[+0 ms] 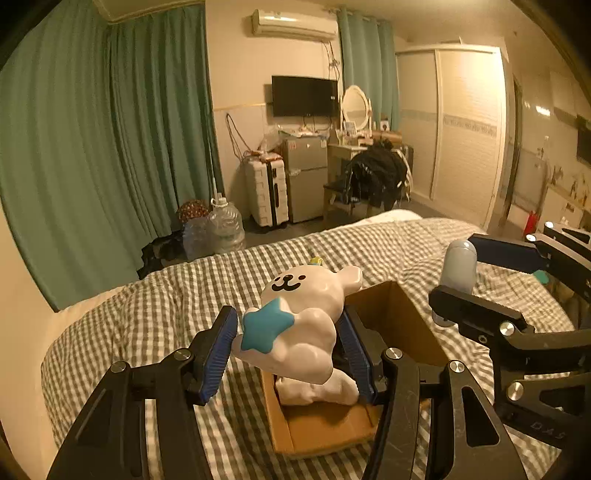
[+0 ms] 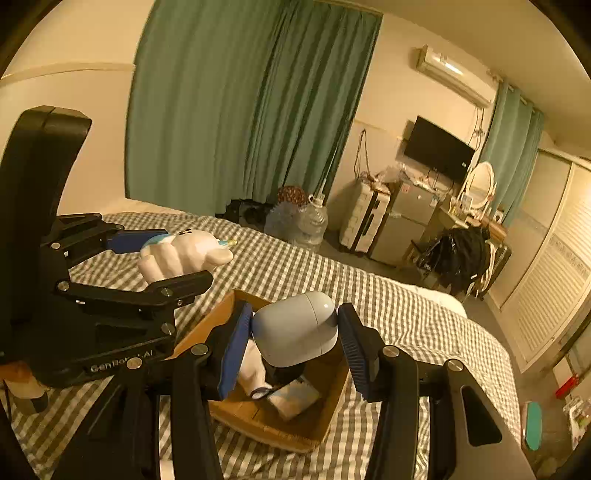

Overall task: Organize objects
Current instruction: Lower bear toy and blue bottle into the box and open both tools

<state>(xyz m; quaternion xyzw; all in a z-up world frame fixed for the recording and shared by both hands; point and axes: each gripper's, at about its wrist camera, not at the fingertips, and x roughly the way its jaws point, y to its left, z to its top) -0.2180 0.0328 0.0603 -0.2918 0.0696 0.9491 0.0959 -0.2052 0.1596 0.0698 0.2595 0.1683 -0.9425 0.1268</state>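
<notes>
Left gripper (image 1: pixel 288 347) clamping bear figurine (image 1: pixel 306 314), right gripper (image 2: pixel 295 343) clamping grey capsule (image 2: pixel 299 332); cardboard box (image 1: pixel 399 317) contents obscured

I see a bedroom in warm, dim light. Green curtains (image 1: pixel 110 140) fill my nine to eleven o'clock, an air conditioner (image 1: pixel 294 23) sits at twelve above a dark television (image 1: pixel 304 96). Below stand a suitcase (image 1: pixel 266 192), small fridge (image 1: pixel 306 177) and round mirror (image 1: pixel 355 103). A white wardrobe (image 1: pixel 465 133) stands at two o'clock; the checked bedspread (image 1: pixel 147 317) lies below.
</notes>
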